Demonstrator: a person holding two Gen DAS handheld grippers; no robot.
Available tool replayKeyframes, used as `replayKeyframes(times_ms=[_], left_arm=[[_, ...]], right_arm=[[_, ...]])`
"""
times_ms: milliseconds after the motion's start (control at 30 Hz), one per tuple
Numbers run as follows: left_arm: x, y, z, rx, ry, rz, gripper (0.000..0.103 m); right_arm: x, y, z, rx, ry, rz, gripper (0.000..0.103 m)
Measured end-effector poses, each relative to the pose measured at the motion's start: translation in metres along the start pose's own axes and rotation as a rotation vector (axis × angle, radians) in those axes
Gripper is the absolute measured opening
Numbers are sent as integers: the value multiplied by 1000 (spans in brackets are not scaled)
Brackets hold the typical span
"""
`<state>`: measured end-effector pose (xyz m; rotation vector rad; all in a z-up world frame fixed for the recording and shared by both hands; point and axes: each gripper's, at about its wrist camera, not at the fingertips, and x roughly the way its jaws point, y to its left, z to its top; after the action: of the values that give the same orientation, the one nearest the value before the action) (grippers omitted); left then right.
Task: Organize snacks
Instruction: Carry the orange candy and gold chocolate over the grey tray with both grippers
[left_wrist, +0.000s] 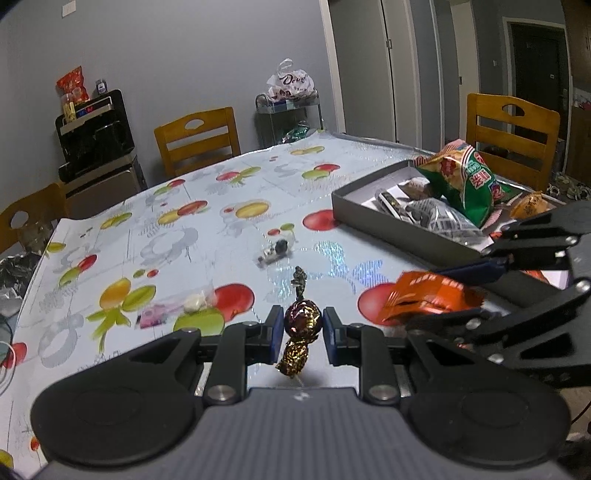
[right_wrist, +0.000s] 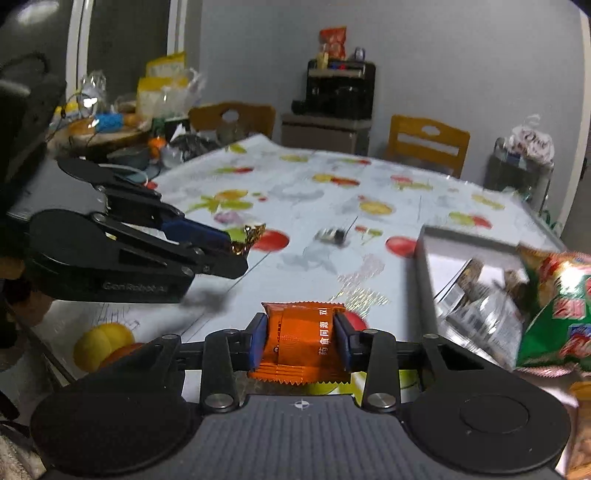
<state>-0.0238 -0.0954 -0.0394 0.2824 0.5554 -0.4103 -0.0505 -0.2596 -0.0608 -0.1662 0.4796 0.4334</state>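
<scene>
My left gripper (left_wrist: 303, 325) is shut on a brown-and-gold foil-wrapped candy (left_wrist: 302, 320), held above the fruit-print tablecloth (left_wrist: 147, 221). My right gripper (right_wrist: 301, 338) is shut on an orange snack packet (right_wrist: 301, 339); it shows at the right of the left wrist view (left_wrist: 432, 297). The left gripper also shows in the right wrist view (right_wrist: 240, 245) with the candy's foil end (right_wrist: 249, 238) sticking out. A grey box (left_wrist: 369, 206) at the right holds a green chip bag (left_wrist: 465, 181) and dark-wrapped snacks (left_wrist: 439, 218).
A small clear-wrapped dark candy (left_wrist: 276, 251) and a pink-and-white wrapped sweet (left_wrist: 173, 310) lie on the cloth. Wooden chairs (left_wrist: 199, 136) stand around the table. A cluttered surface (right_wrist: 110, 125) lies far left in the right wrist view. A black appliance (left_wrist: 96, 133) stands by the wall.
</scene>
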Motion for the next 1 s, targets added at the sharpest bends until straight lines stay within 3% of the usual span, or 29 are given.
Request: replayKeyframes(times_ms=[200,533,733,1000], left_arm=[[1,-9,14,11,-18,-17,21],[0,-48,35,65,-48,-110,21],[4,-77,46,86,-33,-231,21],[16,-123,57,158,-23,-320,21]], right_arm=[[-22,-10,6,9,-45,2,39],[-59,-34,-4,66,-93,-15,39],[-80,-67,-19,133,-92,-82,39],[-96,-102,-43,213,-64,-204,39]])
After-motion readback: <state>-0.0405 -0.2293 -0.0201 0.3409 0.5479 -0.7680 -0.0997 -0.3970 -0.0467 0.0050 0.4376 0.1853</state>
